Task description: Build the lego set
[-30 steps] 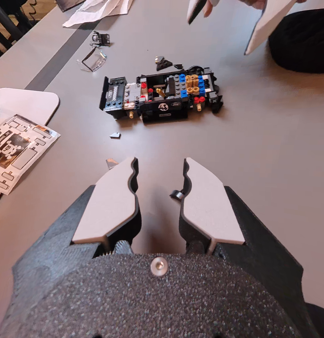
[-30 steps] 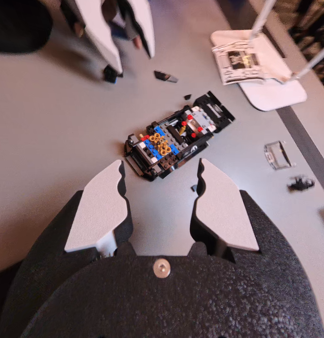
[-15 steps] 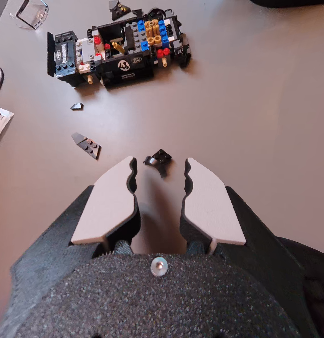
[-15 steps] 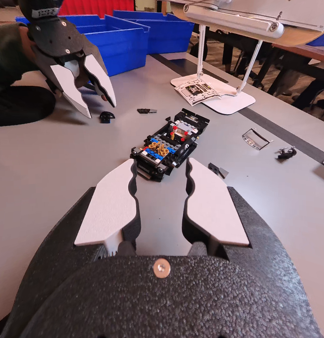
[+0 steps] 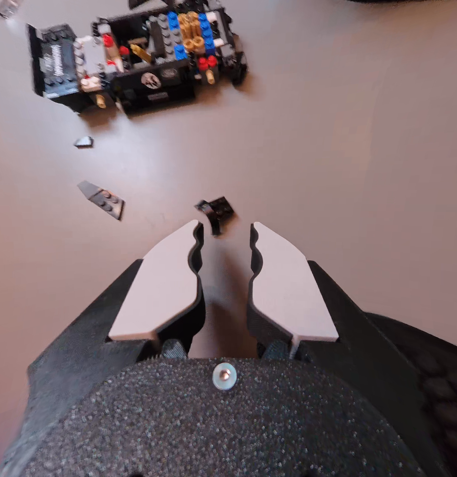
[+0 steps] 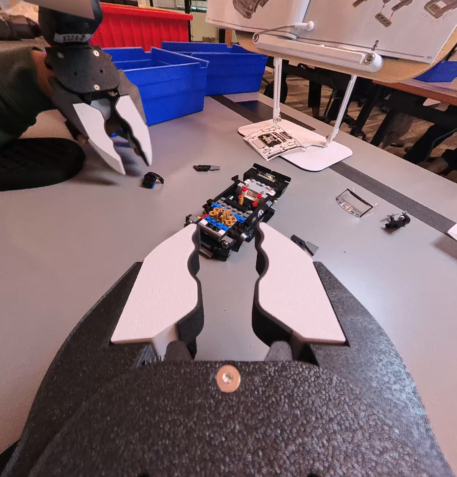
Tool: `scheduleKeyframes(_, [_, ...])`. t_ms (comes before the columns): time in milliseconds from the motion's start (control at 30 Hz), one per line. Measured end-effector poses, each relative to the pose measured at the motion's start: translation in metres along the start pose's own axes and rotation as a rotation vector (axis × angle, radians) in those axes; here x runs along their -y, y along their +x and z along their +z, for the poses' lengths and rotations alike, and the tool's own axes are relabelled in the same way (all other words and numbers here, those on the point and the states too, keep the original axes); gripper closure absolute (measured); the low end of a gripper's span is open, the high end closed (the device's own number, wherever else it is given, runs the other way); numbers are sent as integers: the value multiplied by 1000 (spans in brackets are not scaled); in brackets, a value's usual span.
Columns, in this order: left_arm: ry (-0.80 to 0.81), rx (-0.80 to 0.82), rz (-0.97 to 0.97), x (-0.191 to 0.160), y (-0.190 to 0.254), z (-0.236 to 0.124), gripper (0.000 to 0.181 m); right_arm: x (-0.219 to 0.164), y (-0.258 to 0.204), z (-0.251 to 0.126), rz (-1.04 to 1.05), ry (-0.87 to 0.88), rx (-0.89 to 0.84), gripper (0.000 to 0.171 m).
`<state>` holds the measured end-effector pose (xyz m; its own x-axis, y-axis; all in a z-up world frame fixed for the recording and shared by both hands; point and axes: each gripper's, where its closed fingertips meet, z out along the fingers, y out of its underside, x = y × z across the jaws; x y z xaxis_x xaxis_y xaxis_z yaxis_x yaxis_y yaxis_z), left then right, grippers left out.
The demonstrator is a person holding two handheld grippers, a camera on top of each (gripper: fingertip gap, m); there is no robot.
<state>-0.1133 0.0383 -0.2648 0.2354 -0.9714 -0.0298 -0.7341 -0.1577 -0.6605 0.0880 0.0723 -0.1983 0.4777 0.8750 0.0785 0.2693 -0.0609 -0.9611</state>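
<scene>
Left hand-held gripper, jaws moderately apart and empty, poised just short of a small black curved lego arch piece on the grey tabletop. Right hand-held gripper, likewise parted and empty, aimed at the partly built black lego car with blue, red and tan bricks. Beyond: dark grey wedge plate, white instruction stand, blue plastic bins.

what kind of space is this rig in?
Likely a shared workroom or lab, not a home: long grey table, blue storage bins, more tables and chairs behind, and a white stand holding the build instructions.
</scene>
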Motion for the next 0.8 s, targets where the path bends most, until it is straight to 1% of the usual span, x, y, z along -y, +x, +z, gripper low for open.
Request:
scheduleKeyframes(33, [-1, 32, -3, 2, -7, 2, 146, -1, -1, 1, -3, -9, 2, 131])
scheduleKeyframes(133, [-109, 40, -10, -9, -14, 10, 159, -3, -1, 3, -17, -24, -3, 132])
scheduleKeyframes(233, [-111, -4, -42, -8, -8, 16, 174, -2, -1, 2, -34, -19, -17, 134])
scheduleKeyframes(333, [-79, -36, -51, -1, 4, 21, 174, -2, -1, 2, -32, -18, -21, 136])
scheduleKeyframes(400, [-41, -85, -63, 9, 19, 25, 173, -3, -1, 2, -30, -24, -19, 136])
scheduleKeyframes(467, [-19, -119, -63, 17, 31, 29, 164, -3, -1, 3, -31, -28, -18, 136])
scheduleKeyframes(567, [15, -165, -66, 30, 48, 32, 162, -3, -2, 3, -38, -27, -19, 136])
scheduleKeyframes(633, [23, -209, -41, 35, 60, 29, 159, -3, -4, 3, -51, -33, -13, 136])
scheduleKeyframes(700, [32, -227, -15, 37, 64, 21, 160, -5, -11, 4, -64, -58, 15, 137])
scheduleKeyframes(800, [62, -229, -32, 41, 61, 10, 163, -5, -38, 8, -44, -130, 115, 137])
